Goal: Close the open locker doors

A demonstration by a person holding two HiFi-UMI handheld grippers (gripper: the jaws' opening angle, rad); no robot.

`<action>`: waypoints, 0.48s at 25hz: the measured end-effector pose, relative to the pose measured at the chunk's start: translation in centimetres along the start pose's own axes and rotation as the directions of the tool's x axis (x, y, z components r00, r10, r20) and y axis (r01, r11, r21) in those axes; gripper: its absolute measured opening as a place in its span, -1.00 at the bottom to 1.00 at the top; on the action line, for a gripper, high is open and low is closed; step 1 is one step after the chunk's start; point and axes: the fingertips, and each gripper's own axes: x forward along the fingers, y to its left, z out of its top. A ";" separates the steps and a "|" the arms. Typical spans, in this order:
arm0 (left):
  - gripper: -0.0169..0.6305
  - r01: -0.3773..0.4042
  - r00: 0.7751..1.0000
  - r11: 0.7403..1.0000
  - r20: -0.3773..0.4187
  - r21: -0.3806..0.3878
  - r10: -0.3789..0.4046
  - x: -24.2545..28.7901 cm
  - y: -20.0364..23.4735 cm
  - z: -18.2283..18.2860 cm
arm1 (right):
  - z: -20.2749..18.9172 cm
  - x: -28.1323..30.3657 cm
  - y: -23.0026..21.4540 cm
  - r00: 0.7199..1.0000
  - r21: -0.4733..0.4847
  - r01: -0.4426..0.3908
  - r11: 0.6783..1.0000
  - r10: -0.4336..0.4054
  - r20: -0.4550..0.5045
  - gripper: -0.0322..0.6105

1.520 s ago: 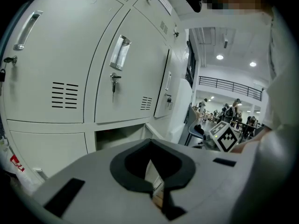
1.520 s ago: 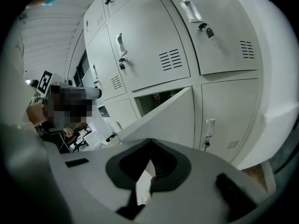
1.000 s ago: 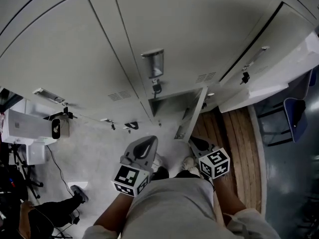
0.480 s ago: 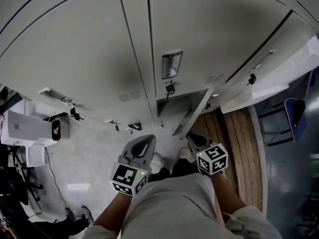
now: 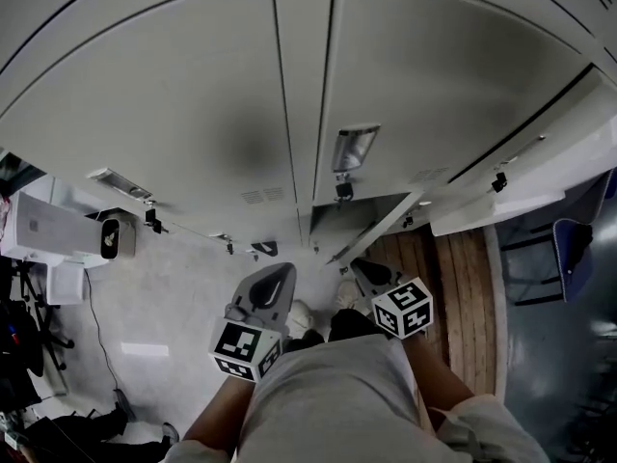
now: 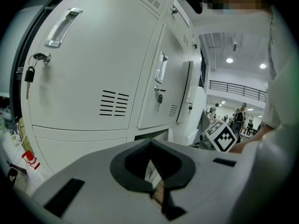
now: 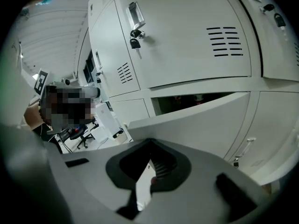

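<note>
A low locker door (image 5: 378,230) hangs open below the padlocked handle (image 5: 353,150), showing a dark compartment (image 5: 349,215). In the right gripper view that open door (image 7: 205,125) fills the middle, with the dark opening (image 7: 187,101) above it. In the left gripper view the gap (image 6: 152,135) is a dark strip under the vented doors. My left gripper (image 5: 278,280) and right gripper (image 5: 362,270) are held low in front of me, short of the lockers. Both are shut with nothing in them; the left gripper (image 6: 152,190) and right gripper (image 7: 148,180) show their jaws meeting.
Further right another white locker door (image 5: 496,205) stands out from the row. A wooden bench (image 5: 468,287) lies along the floor at right, with a blue chair (image 5: 569,244) beyond. White equipment (image 5: 58,234) and cables sit at left. My feet (image 5: 318,312) are near the open door.
The view has moved nearer to the lockers and to the right. Both grippers have shifted slightly toward the open low door and stay shut.
</note>
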 end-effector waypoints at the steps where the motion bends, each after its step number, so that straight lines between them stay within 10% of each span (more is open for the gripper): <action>1: -0.91 -0.012 1.000 1.000 0.005 -0.006 0.012 0.0 0.1 0.1 | 0.3 0.2 -0.1 1.000 -0.010 -0.010 1.000 0.010 -0.004 -0.82; 12: -0.91 -0.135 0.990 0.989 0.034 -0.055 0.137 0.2 1.7 1.1 | 2.6 2.6 -0.8 0.993 -0.081 -0.115 0.990 0.113 -0.036 -0.82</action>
